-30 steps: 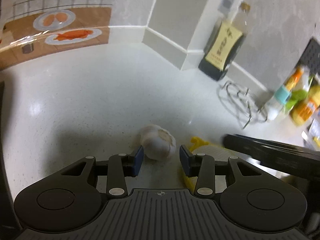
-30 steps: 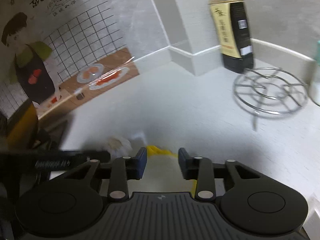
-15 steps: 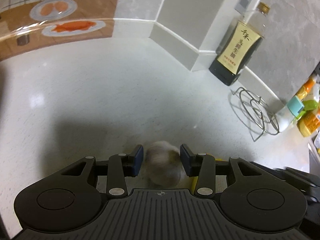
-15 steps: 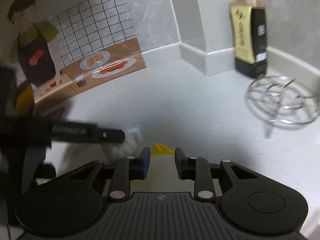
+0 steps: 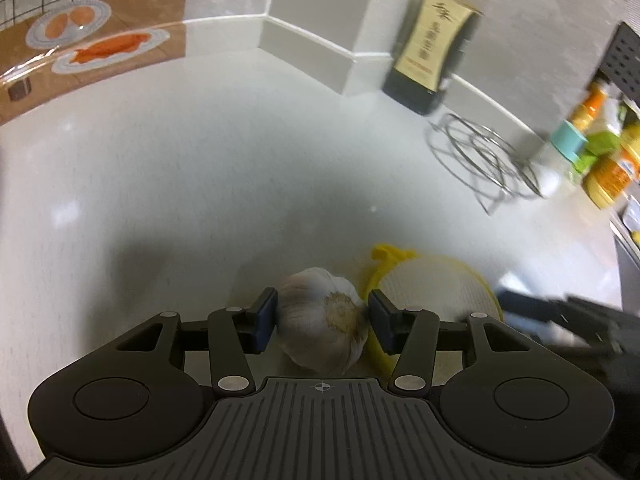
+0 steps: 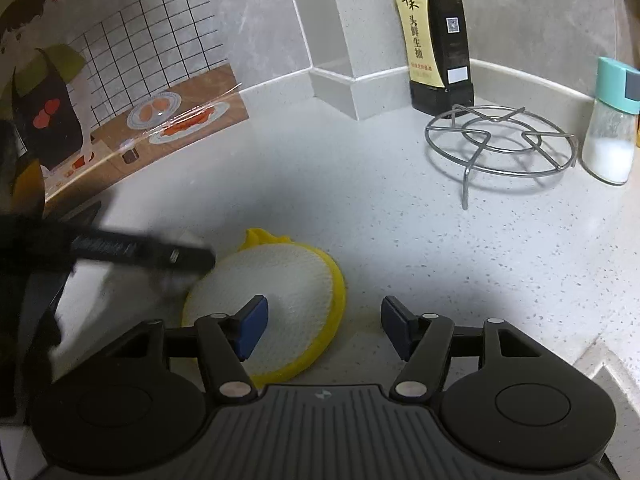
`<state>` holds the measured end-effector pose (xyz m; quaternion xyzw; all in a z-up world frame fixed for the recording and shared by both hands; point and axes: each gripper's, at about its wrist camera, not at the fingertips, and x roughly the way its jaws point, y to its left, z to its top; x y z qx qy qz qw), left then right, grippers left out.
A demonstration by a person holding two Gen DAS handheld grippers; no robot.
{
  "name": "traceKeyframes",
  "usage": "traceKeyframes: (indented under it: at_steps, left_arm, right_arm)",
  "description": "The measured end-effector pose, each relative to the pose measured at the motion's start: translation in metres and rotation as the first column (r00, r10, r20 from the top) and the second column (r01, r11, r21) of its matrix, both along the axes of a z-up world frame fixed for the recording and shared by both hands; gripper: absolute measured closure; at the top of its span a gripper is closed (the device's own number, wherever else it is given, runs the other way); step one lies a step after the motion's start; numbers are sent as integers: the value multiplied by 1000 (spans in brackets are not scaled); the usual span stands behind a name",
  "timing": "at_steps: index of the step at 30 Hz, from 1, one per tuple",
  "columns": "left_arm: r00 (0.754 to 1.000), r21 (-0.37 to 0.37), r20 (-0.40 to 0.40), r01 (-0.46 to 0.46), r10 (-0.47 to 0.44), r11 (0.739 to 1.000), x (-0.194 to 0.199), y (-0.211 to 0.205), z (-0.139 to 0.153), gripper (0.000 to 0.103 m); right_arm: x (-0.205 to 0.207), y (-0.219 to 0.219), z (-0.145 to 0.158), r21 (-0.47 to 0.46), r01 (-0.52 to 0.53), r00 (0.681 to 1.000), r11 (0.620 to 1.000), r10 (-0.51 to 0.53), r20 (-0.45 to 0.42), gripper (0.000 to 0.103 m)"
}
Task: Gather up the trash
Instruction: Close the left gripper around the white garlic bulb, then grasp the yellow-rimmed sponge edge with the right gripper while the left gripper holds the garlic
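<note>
On the pale speckled bench, a printed wall sticker of a cook and plates of food covers the wall at the far left. The left gripper has just been opening its jaws, and they now stand spread with a whole white papery garlic bulb lying between them on the bench; the left pad sits just beside the bulb, though whether it touches I cannot tell. Immediately right of the bulb lies a round yellow-rimmed scouring pad with a white mesh face. The right gripper has also just been opening; its jaws are spread, the left finger above the pad's white face and the right one over bare bench, pinching nothing. Farther back on the right stand a tall dark soy sauce bottle with a yellow label, a round wire trivet and a glass shaker with a teal lid.
</note>
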<state>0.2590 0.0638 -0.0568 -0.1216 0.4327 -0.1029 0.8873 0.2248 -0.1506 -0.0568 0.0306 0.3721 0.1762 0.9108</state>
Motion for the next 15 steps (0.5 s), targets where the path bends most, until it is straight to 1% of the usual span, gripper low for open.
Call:
traceKeyframes:
  at_steps: [5,10,13,15]
  left_arm:
    - [1000,23,14,11,-11,1000,-25,-5,2,48]
    - [1000,3,11,3,-3,1000,-44,1,2,48]
    - [1000,6,7,19,-19,1000,-55,2,4,48]
    - [999,-3,7,36,-36,999,-61,2,4,48]
  right_arm:
    - [5,7,2,85,0,999,996,4,-43,39]
    - [12,4,3,175,44,993,984,-23,-118,39]
    - [7,6,4,148,82,990,986,-63,-125,40]
    - [0,12,5,121,87,990,989,-72,-125,40]
